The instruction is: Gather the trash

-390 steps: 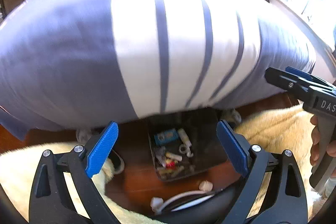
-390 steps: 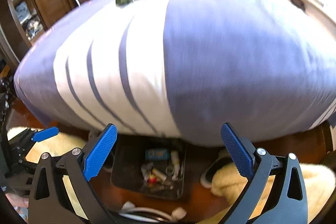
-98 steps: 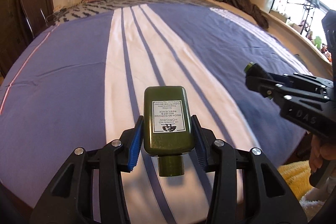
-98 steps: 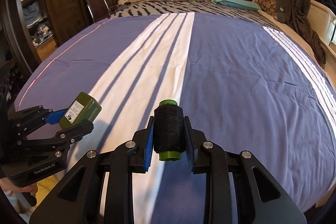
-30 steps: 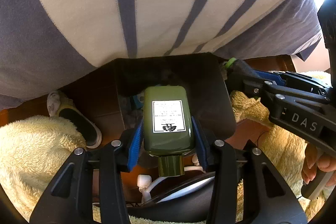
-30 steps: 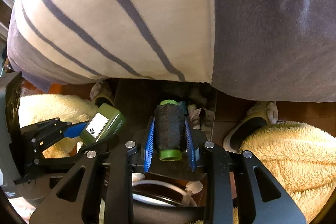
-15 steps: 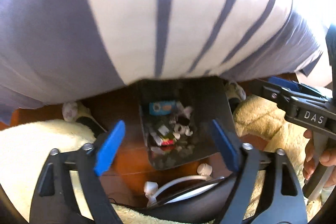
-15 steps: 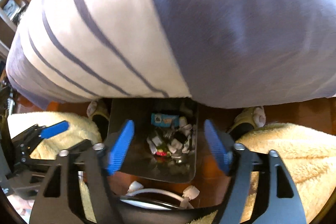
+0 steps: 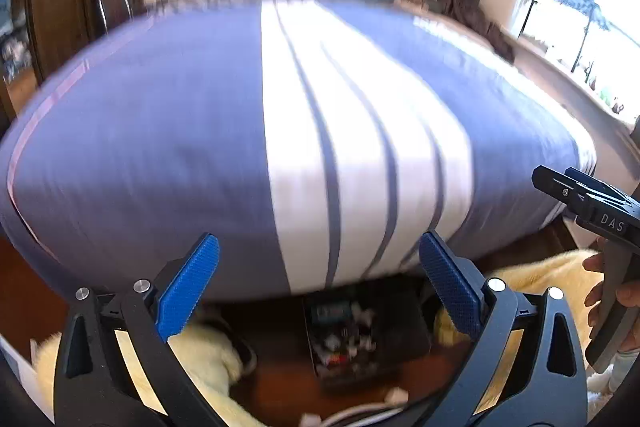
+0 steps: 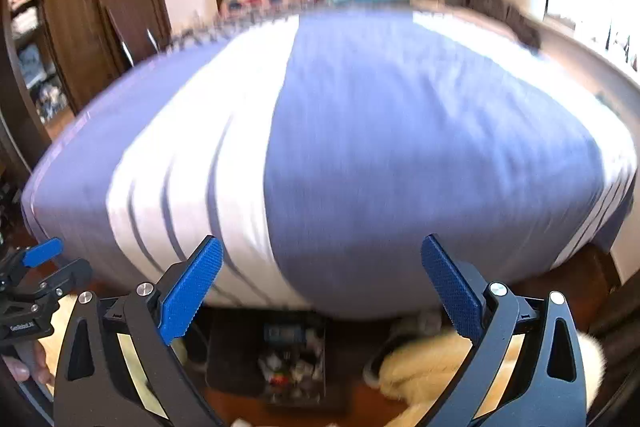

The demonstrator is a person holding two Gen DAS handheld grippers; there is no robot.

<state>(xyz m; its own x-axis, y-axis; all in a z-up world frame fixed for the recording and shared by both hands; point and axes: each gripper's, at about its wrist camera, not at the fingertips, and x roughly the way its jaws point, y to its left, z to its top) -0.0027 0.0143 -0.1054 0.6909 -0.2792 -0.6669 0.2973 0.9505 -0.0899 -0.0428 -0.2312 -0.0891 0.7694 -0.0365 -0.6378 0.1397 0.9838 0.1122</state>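
While we look along the left wrist view, our left claw (image 9: 320, 283) stands spread wide with nothing in it, raised over the foot of the bed (image 9: 200, 131). The trash bin (image 9: 352, 335) sits on the floor just below (blurred, but holding small scraps), likely parked there for short drops. In the right wrist view, our right claw (image 10: 320, 285) gapes equally empty above the same bin (image 10: 294, 351), with the bedspread looking bare.

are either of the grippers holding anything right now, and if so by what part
Nothing is held. The left gripper and the right gripper are both wide open, with only the bed and the trash bin showing between their fingers.
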